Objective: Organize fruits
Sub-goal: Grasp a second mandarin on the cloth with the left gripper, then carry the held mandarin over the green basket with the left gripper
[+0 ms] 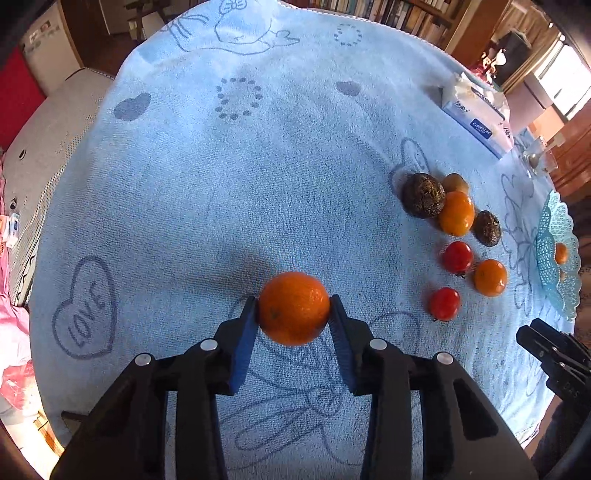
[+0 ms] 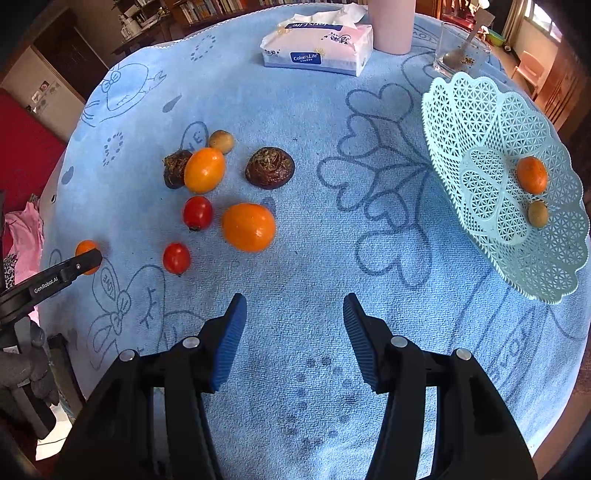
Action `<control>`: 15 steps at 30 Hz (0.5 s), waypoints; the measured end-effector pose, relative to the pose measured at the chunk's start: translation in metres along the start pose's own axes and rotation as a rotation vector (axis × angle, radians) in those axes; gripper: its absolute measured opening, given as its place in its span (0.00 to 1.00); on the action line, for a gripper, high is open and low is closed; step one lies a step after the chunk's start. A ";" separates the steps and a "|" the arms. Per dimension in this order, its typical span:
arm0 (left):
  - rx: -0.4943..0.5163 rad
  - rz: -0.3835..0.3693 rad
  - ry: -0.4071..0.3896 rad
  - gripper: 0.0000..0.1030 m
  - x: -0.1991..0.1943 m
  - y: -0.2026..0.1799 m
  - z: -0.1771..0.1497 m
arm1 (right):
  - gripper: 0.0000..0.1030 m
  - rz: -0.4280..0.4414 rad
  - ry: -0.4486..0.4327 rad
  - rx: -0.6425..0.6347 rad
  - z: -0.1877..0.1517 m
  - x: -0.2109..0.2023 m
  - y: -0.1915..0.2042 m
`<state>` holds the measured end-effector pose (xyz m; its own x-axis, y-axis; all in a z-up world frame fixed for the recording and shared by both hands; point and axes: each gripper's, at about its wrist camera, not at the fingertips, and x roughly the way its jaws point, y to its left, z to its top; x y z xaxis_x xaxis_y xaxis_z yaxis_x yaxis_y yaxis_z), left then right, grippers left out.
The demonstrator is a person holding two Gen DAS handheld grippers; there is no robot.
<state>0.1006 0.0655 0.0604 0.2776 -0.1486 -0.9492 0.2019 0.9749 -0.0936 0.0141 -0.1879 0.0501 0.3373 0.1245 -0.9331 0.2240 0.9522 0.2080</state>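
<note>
**Gripping one orange at the left of the cloth**

Holding an orange (image 1: 293, 308) between the blue pads (image 1: 245, 345) of my left gripper (image 1: 293, 314), I see both pads pressed against its sides, so that claw is grasping the fruit. It sits at the left part of the blue towel (image 1: 240, 166), well apart from the other fruit. From the right wrist view the same orange (image 2: 85, 251) peeks out behind the tip of the left gripper (image 2: 88, 260) at the far left edge.

My right gripper (image 2: 294, 314) is released: its jaws stand apart over bare towel with nothing between them.

Ahead of it and to the left lies the loose group: a big orange (image 2: 248, 227), an oval orange fruit (image 2: 204, 170) touching a dark brown bulb (image 2: 175, 169), a second dark brown bulb (image 2: 270, 168) set a little apart, a small tan fruit (image 2: 221, 141) behind them, and two red tomatoes (image 2: 197, 213) (image 2: 176, 258) nearer to me.

To the right sits the pale turquoise lattice basket (image 2: 480, 122). Inside it lie a small orange (image 2: 532, 174) and, just beside that, a small brownish-green fruit (image 2: 537, 213).

Farther back on the towel are a tissue pack (image 2: 317, 48), a pink cup (image 2: 393, 26) just beside it, and a glass (image 2: 456, 50) with a spoon in it.
</note>
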 end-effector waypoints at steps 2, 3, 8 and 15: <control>0.007 -0.003 -0.005 0.38 -0.006 0.001 -0.005 | 0.54 0.009 -0.001 -0.009 0.010 0.006 0.006; 0.010 -0.004 -0.009 0.38 -0.008 0.000 -0.007 | 0.54 0.014 -0.001 -0.012 0.015 0.009 0.009; 0.017 -0.001 -0.023 0.38 -0.020 0.007 -0.009 | 0.54 0.010 0.004 -0.043 0.031 0.025 0.027; 0.006 0.007 -0.027 0.38 -0.028 0.010 -0.018 | 0.54 -0.003 0.016 -0.074 0.041 0.044 0.043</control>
<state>0.0777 0.0826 0.0809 0.3038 -0.1464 -0.9414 0.2059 0.9749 -0.0851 0.0758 -0.1525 0.0301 0.3223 0.1257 -0.9382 0.1560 0.9705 0.1836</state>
